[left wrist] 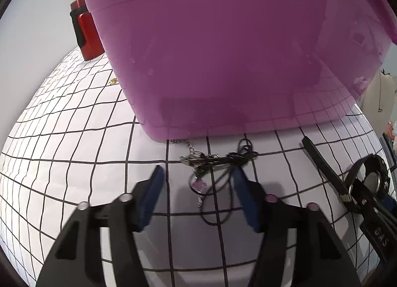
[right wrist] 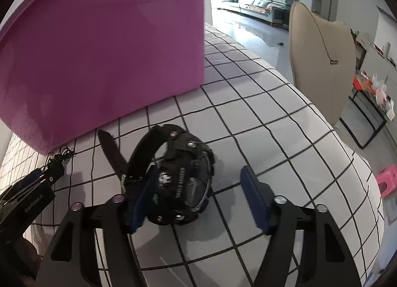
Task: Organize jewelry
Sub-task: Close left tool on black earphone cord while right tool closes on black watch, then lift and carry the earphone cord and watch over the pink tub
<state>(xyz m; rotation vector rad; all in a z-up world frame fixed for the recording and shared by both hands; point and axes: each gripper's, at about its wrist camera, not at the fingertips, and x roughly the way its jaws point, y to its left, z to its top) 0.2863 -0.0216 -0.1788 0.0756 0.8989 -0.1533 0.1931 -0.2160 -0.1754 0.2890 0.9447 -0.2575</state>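
A big purple plastic bin (left wrist: 223, 51) stands on the grid-patterned cloth; it also fills the upper left of the right wrist view (right wrist: 104, 46). A tangled necklace with black cord, silver chain and a pink pendant (left wrist: 198, 184) lies just in front of the bin, between the blue pads of my open left gripper (left wrist: 197, 175). A black wristwatch (right wrist: 178, 177) lies on its side on the cloth between the pads of my open right gripper (right wrist: 198, 180), against the left pad. The watch also shows at the right of the left wrist view (left wrist: 372, 177).
A red box (left wrist: 86, 33) stands behind the bin at the left. A small gold piece (left wrist: 113, 81) lies on the cloth next to the bin. A beige chair (right wrist: 320, 58) stands past the table's right edge. A pink stool (right wrist: 388, 180) is on the floor.
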